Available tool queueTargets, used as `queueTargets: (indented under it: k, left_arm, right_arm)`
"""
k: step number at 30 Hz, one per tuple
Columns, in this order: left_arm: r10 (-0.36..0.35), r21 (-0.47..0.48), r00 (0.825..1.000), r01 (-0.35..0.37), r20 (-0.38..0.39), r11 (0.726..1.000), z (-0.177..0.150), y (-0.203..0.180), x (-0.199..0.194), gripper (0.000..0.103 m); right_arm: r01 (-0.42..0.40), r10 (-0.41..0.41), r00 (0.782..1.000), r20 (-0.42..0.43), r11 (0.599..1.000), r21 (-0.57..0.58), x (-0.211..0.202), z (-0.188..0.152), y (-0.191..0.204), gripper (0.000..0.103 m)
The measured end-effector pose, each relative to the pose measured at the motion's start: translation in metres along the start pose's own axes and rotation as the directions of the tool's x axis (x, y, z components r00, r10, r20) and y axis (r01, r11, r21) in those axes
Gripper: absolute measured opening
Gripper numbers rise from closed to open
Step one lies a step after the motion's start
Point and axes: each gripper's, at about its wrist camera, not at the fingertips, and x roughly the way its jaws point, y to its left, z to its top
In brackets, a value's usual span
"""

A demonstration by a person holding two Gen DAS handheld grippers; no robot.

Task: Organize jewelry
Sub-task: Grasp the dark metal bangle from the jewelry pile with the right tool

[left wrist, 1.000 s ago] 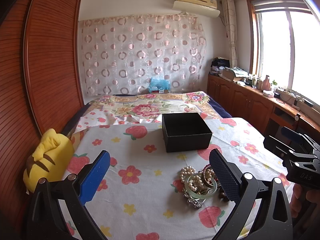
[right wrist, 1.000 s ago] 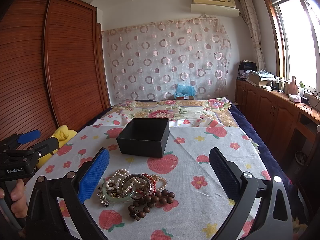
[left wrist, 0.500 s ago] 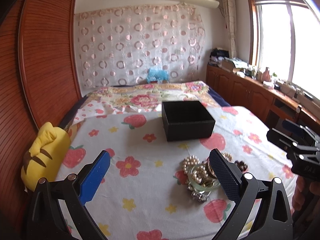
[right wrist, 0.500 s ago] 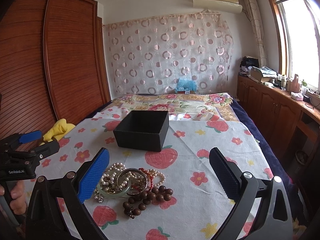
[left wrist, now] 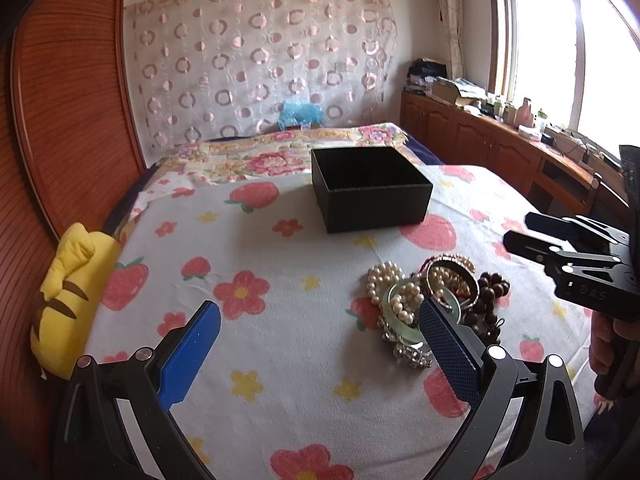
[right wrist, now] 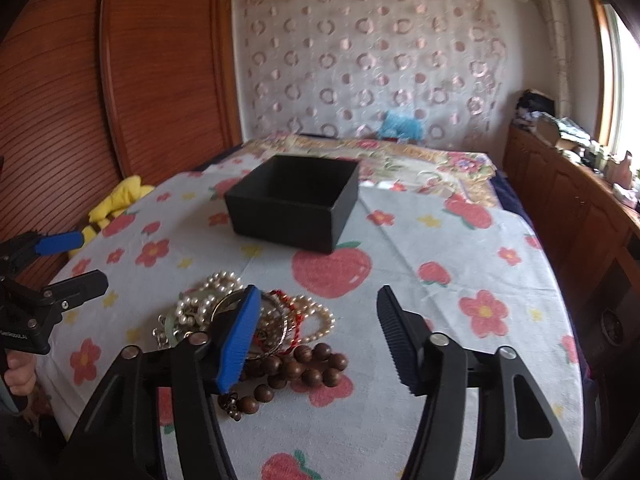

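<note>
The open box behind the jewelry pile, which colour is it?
The box is plain matte black, clearest in the left wrist view.

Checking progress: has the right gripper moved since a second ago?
Yes. The right gripper has come down and forward toward the jewelry pile; the black box looms larger.

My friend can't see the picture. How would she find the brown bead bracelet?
Start at the black box on the strawberry cloth. Nearer the camera lies a jewelry pile. The brown bead bracelet sits at its near edge: big, dark, wooden-looking beads, unlike the small white pearls behind.
</note>
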Motion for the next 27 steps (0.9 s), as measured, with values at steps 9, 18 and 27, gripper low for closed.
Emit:
queueTargets:
  k: [9, 18, 27]
  left_arm:
    - [-0.037, 0.007, 0.998, 0.037, -0.050, 0.999, -0.015, -0.005, 0.015, 0.096]
    - [-0.056, 0.018, 0.993, 0.058, -0.100, 0.998, -0.025, -0.010, 0.027, 0.096]
    - [-0.065, 0.032, 0.990, 0.069, -0.121, 0.997, -0.029, -0.015, 0.031, 0.096]
  right_arm:
    - [-0.094, 0.090, 0.990, -0.110, 0.995, -0.028, 0.037, 0.001, 0.006, 0.036]
    - [-0.167, 0.151, 0.963, -0.221, 0.984, -0.055, 0.061, -0.002, 0.010, 0.023]
    - [-0.175, 0.164, 0.973, -0.160, 0.983, -0.052, 0.049, -0.001, 0.006, 0.005]
